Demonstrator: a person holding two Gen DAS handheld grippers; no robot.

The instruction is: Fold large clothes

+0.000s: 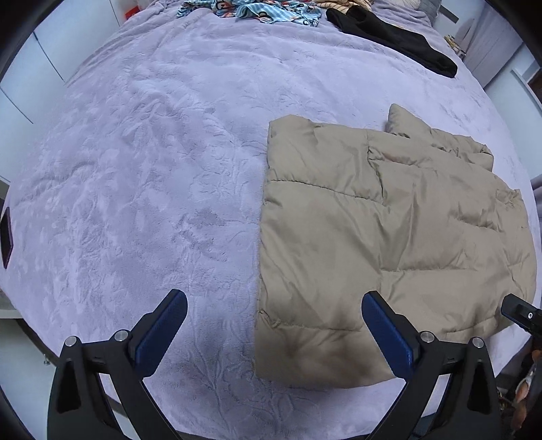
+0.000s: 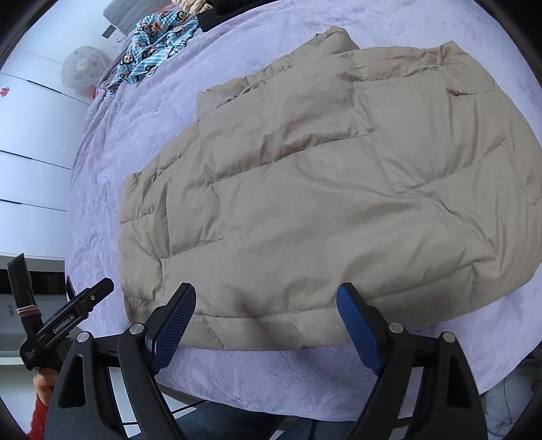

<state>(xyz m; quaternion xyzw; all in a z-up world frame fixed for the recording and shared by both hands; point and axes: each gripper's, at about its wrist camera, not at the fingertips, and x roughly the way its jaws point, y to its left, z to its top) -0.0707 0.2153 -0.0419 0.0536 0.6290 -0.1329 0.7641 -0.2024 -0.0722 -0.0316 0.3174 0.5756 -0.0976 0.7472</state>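
Observation:
A beige quilted puffer jacket (image 1: 389, 237) lies folded flat on the lavender bed cover (image 1: 152, 169), at the right in the left wrist view. In the right wrist view the jacket (image 2: 321, 189) fills the middle. My left gripper (image 1: 274, 304) is open and empty above the jacket's left edge near the bed's front. My right gripper (image 2: 267, 298) is open and empty just above the jacket's near hem. The right gripper's tip also shows in the left wrist view (image 1: 518, 311). The left gripper's body shows at the left of the right wrist view (image 2: 64, 325).
A blue patterned garment (image 1: 250, 12) and a black garment (image 1: 396, 37) lie at the far end of the bed. White cabinet doors (image 2: 30, 135) stand to the left of the bed. A dark phone-like object (image 1: 6, 237) lies at the bed's left edge.

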